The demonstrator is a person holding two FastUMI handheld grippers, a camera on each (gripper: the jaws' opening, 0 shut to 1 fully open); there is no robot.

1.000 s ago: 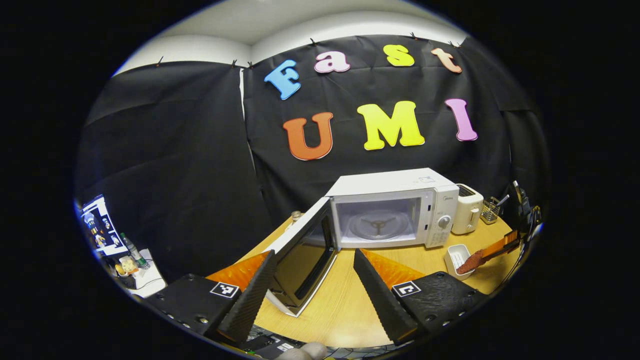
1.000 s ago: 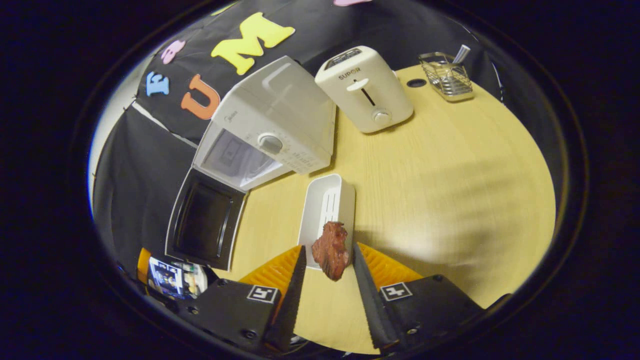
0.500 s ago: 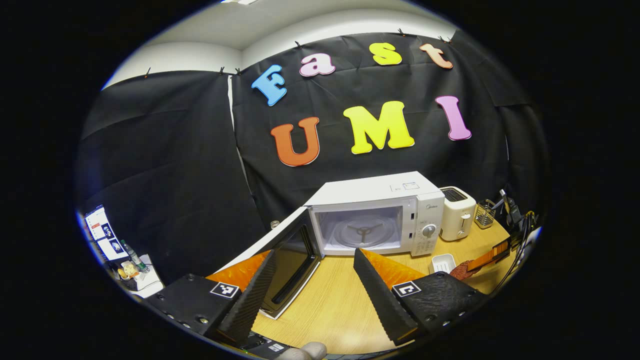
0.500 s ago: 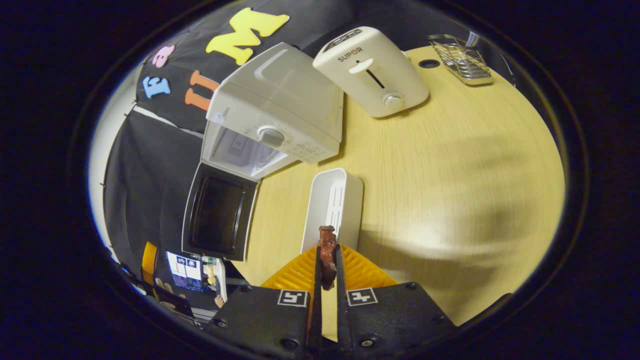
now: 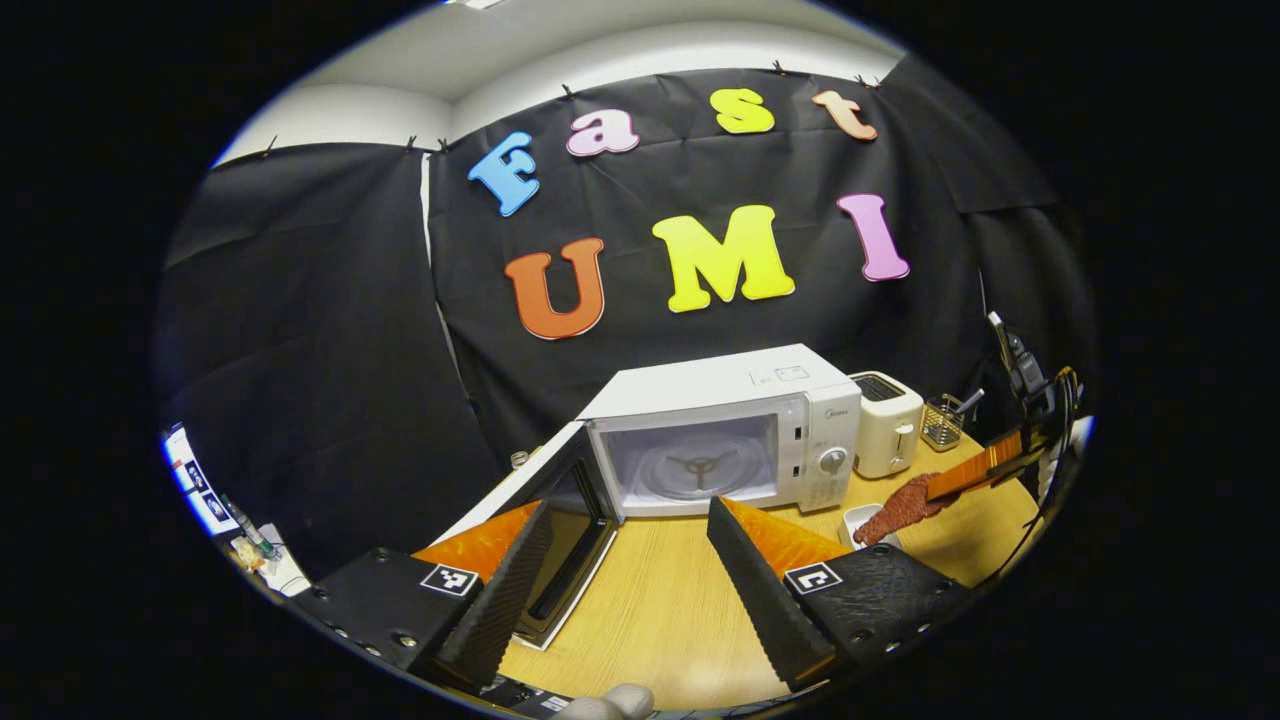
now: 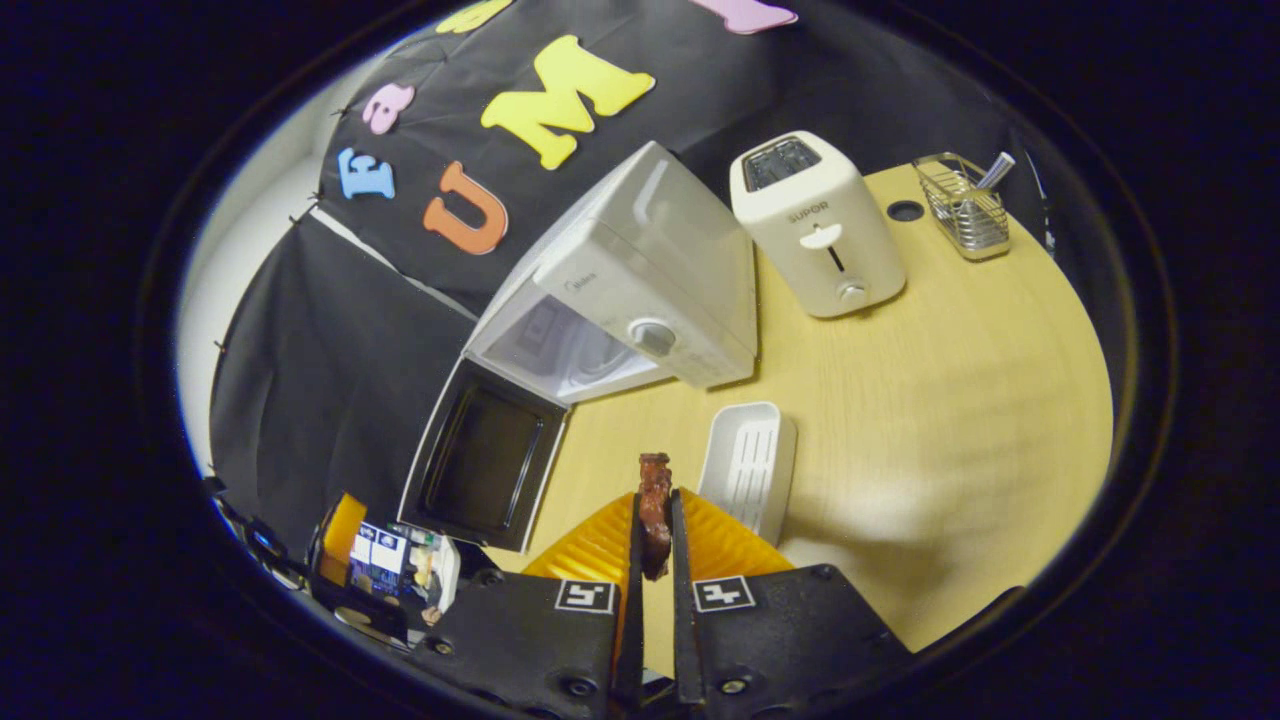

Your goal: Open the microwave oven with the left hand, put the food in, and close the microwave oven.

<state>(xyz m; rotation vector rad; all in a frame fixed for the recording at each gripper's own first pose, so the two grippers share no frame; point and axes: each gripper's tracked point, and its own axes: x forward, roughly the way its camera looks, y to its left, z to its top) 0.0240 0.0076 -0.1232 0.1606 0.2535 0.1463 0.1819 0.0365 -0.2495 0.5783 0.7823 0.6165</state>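
The white microwave (image 5: pixel 740 425) (image 6: pixel 640 290) stands at the back of the wooden table with its door (image 5: pixel 560 515) (image 6: pixel 485 468) swung wide open to the left; the glass turntable (image 5: pixel 698 468) inside is bare. My left gripper (image 5: pixel 625 545) is open with nothing between its fingers, held back from the oven's front. My right gripper (image 6: pixel 655 520) is shut on a reddish-brown piece of food (image 6: pixel 655 505), lifted above the table. In the left gripper view that food (image 5: pixel 898 510) hangs to the right of the oven.
A white rectangular dish (image 6: pixel 748 465) (image 5: pixel 862 520) lies on the table (image 6: pixel 950 400) in front of the microwave's control panel. A white toaster (image 6: pixel 815 225) (image 5: pixel 885 425) stands right of the oven, a wire basket (image 6: pixel 963 205) beyond it. A side desk with clutter (image 6: pixel 385 560) sits left.
The right gripper closed on the food, lifted it out of the white dish and moved left toward the oven. The left gripper drew back from the open door.
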